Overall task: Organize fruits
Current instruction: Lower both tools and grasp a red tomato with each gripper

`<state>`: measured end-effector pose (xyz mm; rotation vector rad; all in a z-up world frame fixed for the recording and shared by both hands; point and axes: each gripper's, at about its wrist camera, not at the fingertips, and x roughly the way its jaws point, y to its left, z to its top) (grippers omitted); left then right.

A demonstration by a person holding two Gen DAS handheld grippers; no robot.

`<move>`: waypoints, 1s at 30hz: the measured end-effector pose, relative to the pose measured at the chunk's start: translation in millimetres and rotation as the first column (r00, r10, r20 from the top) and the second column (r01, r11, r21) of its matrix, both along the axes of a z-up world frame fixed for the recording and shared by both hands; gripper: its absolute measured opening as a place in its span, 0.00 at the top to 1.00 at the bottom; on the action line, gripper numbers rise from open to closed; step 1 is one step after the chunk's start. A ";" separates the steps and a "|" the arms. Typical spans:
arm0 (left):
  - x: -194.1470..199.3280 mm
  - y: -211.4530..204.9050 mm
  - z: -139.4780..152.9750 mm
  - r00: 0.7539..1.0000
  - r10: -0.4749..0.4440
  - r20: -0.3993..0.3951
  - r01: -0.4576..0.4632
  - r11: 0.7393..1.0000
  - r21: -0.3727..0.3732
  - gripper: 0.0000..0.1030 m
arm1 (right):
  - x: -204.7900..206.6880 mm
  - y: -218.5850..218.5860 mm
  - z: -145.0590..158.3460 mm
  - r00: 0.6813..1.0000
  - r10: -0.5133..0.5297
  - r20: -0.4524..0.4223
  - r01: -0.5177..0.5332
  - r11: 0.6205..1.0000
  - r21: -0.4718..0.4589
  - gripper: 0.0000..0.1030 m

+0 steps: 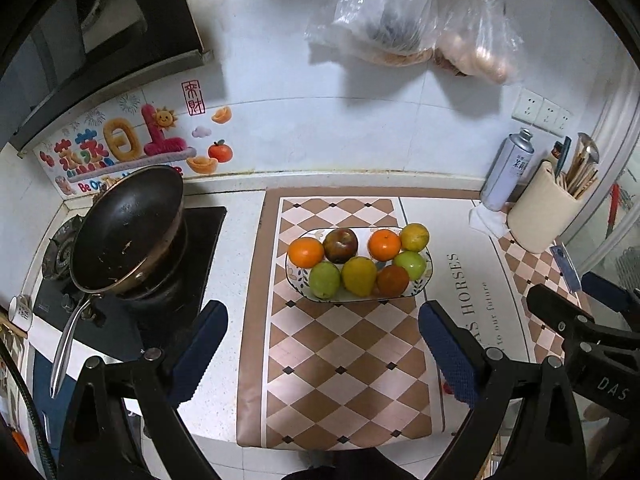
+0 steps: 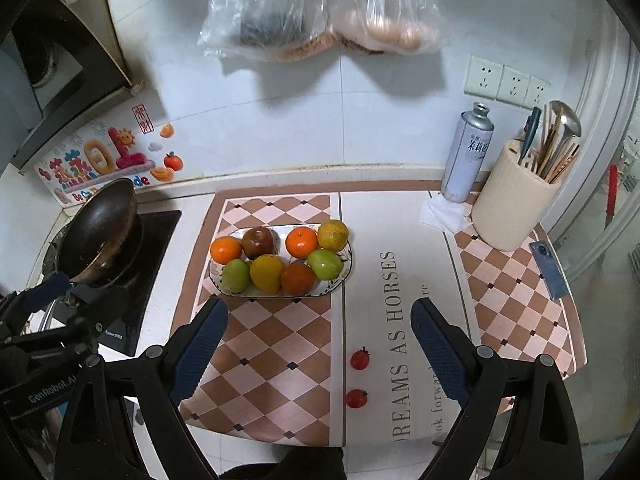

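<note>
Both claws are spread wide with nothing in them: left gripper (image 1: 322,344) and right gripper (image 2: 318,344) at the bottom of their frames. 2 small red fruits (image 2: 359,359) sit loose on the mat (image 2: 512,292) near the right one. Mid-frame, the oval plate (image 2: 347,270) holds 8 fruits: oranges, green ones, a dark apple (image 2: 259,242). Upper right, a cream holder (image 2: 508,208) packed with chopsticks and utensils.

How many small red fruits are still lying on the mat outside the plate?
2, both seen from the right wrist: one small red fruit on the mat's white strip near the lettering, the other just below it. The plate is farther back. More may be hidden.
</note>
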<state>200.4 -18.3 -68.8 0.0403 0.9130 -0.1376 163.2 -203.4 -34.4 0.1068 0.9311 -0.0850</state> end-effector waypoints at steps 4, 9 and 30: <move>-8.4 3.5 0.4 1.000 -0.008 0.001 0.008 1.000 -0.007 0.05 | -6.7 -0.9 -0.2 1.000 -0.018 -0.003 0.019 0.999 0.042 0.08; -7.1 4.7 -12.0 0.999 -0.004 -0.038 0.005 1.000 0.008 0.03 | -5.3 -20.3 -34.9 0.995 -0.056 -0.077 0.066 0.989 0.131 0.08; 52.4 -85.7 -184.2 0.906 0.010 -0.422 0.072 0.981 0.178 0.01 | 17.5 -67.4 -293.4 0.871 0.044 -0.490 0.076 0.972 0.222 0.68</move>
